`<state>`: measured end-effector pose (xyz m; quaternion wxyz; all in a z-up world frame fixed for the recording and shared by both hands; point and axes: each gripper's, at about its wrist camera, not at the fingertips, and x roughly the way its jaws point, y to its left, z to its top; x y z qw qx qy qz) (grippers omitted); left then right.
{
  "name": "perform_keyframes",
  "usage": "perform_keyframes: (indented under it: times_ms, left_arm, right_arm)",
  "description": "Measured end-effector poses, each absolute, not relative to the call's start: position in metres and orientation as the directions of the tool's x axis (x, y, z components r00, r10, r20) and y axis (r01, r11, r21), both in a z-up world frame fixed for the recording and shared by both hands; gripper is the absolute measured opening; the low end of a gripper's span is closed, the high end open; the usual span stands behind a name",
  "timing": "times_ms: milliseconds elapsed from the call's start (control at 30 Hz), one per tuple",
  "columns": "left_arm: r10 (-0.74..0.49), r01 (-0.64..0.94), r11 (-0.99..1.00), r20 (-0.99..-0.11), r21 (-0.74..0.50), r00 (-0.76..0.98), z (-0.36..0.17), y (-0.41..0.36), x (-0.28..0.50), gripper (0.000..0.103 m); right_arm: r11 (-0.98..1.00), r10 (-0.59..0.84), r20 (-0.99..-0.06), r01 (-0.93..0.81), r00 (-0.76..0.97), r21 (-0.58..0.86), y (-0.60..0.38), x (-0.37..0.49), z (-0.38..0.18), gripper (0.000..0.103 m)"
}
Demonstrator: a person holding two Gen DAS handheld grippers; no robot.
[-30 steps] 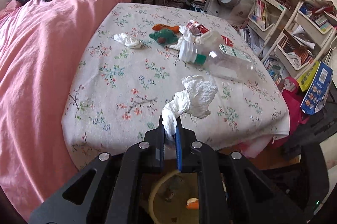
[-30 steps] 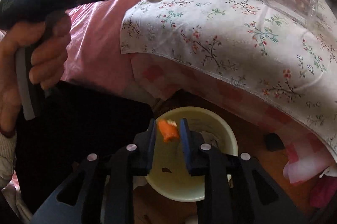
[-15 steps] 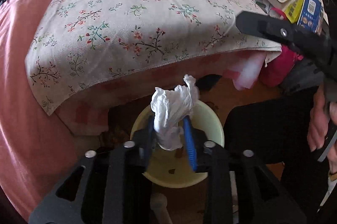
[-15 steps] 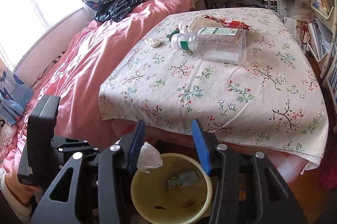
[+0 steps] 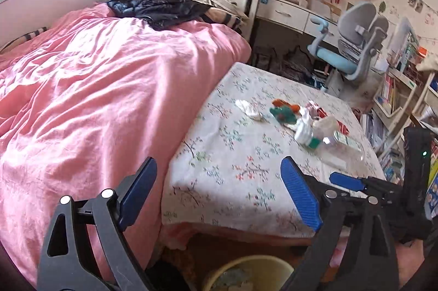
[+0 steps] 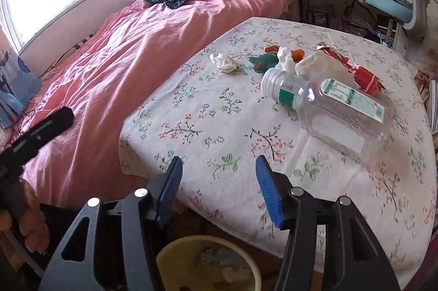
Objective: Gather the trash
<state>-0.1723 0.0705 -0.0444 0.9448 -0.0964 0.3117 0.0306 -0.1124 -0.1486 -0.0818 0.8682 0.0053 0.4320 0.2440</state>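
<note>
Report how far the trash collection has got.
Done: scraps already lie in the round yellow bin below the table edge. In hand: nothing; the left hand-held gripper and right hand-held gripper are both opening, empty. Left on the floral tablecloth: clear plastic bottle, crumpled white tissue, red wrapper, green and orange scraps.

Below and just in front of the right gripper stands the bin, at the foot of the cloth-covered table. Beyond the gripper, on the cloth, the bottle lies on its side to the right; 1 crumpled tissue lies farther off, left of it. The quilt spreads left of the table.
</note>
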Motion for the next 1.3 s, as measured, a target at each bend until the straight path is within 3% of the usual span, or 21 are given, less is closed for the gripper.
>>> perform_keyframes:
  times_ms: [133,333,500,600,1300]
  left_arm:
    - [0.009,-0.139,0.975,-0.591,-0.174,0.806,-0.035,0.078,-0.143,0.09]
    - [0.027,-0.159,0.969,-0.564,-0.187,0.826,-0.022,0.077,-0.109,0.093]
    - [-0.005,-0.183,0.947,-0.584,-0.263,0.812,-0.026,0.086,-0.1,0.094]
    - [-0.013,-0.196,0.938,-0.596,-0.285,0.803,-0.03,0.089,-0.097,0.094]
    - [-0.088,-0.2,0.909,-0.639,-0.365,0.764,-0.043,0.09,-0.094,0.095]
  right_arm:
    - [0.871,0.418,-0.771,-0.452,0.481,0.191,-0.128,-0.077,-0.095,0.055]
    - [0.84,0.419,-0.799,-0.519,0.431,0.16,-0.1,-0.035,-0.116,0.064]
    - [0.801,0.434,-0.802,-0.583,0.411,0.135,-0.087,-0.006,-0.118,0.077]
    - [0.77,0.396,-0.826,-0.635,0.4,0.062,-0.075,0.004,-0.124,0.095]
    - [0.744,0.419,-0.818,-0.665,0.393,0.061,-0.071,0.04,-0.125,0.096]
